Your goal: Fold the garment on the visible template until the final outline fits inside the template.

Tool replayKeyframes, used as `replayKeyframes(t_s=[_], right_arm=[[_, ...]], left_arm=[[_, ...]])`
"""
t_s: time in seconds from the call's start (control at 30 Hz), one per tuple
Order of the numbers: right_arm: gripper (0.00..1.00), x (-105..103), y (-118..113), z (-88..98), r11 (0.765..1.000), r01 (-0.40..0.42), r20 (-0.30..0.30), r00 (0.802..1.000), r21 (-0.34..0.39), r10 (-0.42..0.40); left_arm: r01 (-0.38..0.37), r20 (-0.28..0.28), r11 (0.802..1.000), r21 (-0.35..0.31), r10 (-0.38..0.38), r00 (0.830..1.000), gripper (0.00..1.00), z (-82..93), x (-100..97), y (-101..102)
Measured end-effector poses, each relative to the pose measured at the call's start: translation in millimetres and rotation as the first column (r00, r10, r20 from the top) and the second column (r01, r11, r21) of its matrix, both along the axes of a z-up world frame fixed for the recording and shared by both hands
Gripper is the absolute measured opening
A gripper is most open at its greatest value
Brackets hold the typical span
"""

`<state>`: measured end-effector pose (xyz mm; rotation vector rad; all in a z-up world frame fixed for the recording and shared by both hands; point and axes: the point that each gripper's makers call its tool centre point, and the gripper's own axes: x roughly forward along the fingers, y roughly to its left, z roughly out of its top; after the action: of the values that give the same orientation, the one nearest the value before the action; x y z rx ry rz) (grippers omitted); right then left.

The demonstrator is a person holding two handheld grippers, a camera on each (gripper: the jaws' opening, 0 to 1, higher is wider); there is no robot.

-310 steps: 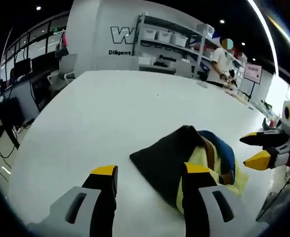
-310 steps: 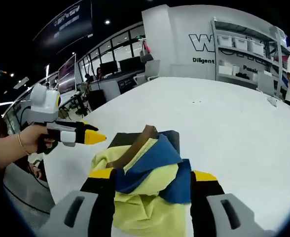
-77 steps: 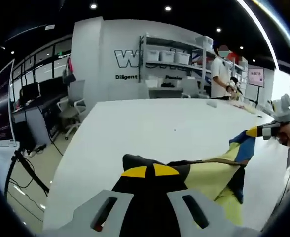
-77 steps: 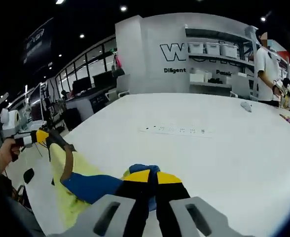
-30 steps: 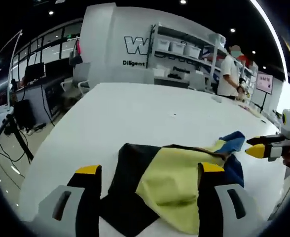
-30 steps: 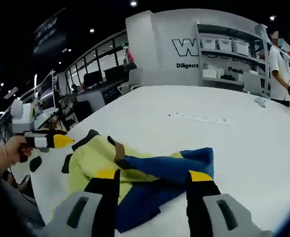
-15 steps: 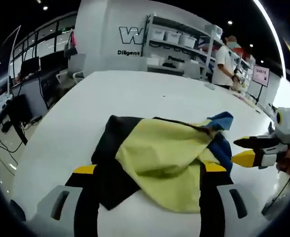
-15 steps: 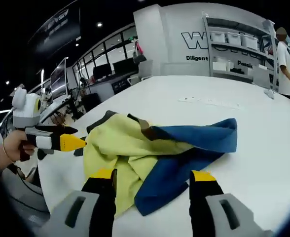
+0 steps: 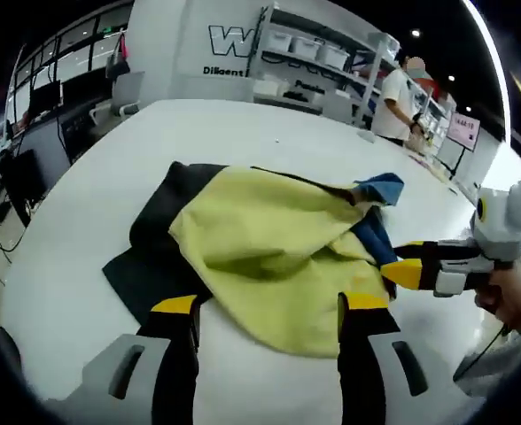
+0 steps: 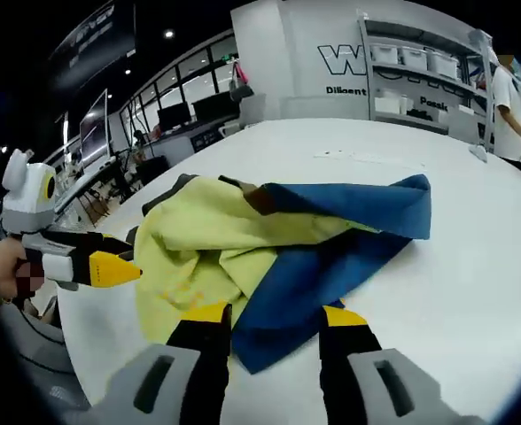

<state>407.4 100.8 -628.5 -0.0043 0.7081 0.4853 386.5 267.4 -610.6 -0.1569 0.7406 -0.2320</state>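
Observation:
A crumpled garment of yellow, blue and black cloth lies on the white table. Its black part spreads to the left, and a blue corner sticks up on the right. My left gripper is open, its jaws straddling the garment's near yellow edge. The right gripper comes in from the right at the garment's side. In the right gripper view the garment has a blue panel across it. My right gripper is open over the blue hem, and the left gripper sits open at the yellow side.
A person stands by shelves of white bins past the table's far end. Desks, chairs and monitors line the left. A hand holds the right gripper near the table's edge. A power strip lies beyond the garment.
Both grippers, shut on the garment 2.6 s ago, have let go and stand open. The garment has dropped onto the table in a loose heap. Both cameras have come closer; the right jaws have narrowed slightly.

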Motion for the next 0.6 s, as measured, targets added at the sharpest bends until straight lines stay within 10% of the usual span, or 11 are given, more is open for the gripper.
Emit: replayKeyframes(t_s=[0.33, 0.6], right_arm=[[0.11, 2.5, -3.2, -2.5, 1.0, 0.009, 0.019, 1.0, -0.028, -0.009], [0.0, 2.1, -0.2, -1.0, 0.999, -0.016, 0.029, 0.999, -0.039, 0.017]], left_arm=[[-0.006, -0.059, 1.0, -0.021, 0.004, 0.998, 0.44, -13.8, -5.4, -8.6], [0.024, -0.071, 0.997, 0.073, -0.019, 0.997, 0.11, -27.3, -8.1, -5.2]])
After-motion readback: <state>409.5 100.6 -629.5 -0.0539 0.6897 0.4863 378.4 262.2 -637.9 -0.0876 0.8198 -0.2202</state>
